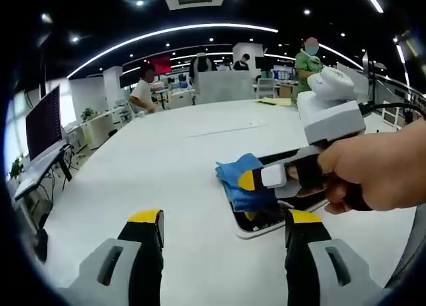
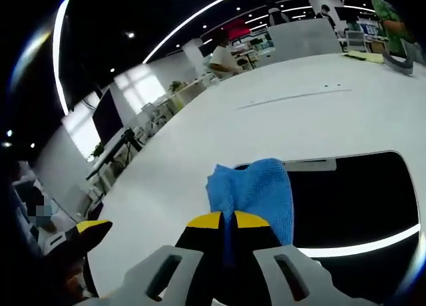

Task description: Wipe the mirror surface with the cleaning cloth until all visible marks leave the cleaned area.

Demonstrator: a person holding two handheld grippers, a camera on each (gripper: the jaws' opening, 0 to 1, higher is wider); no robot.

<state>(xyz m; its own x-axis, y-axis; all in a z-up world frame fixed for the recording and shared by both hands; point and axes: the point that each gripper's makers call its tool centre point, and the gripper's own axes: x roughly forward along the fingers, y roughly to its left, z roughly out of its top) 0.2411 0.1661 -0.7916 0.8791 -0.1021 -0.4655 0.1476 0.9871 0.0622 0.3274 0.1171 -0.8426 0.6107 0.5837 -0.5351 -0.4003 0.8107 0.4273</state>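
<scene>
The right hand-held gripper [image 2: 229, 221], clamped on the blue cloth [image 2: 256, 193], should press flat across the mirror [image 2: 353, 199]; the left hand-held gripper [image 1: 223, 219] hangs apart above the table [image 1: 166, 159].

Mirror [image 2: 359, 199] lies flat on the table [image 1: 166, 159], with the cleaning cloth [image 2: 256, 193] draped over its near-left edge, partly on the mirror and partly on the table. Right gripper [image 2: 227, 221] sits at the cloth's near end with the cloth pinched between its jaws; in the left gripper view it [image 1: 256, 179] enters from the right, over the mirror [image 1: 266, 219]. Left gripper [image 1: 223, 219] stands before the mirror, jaws apart, above the table.
</scene>
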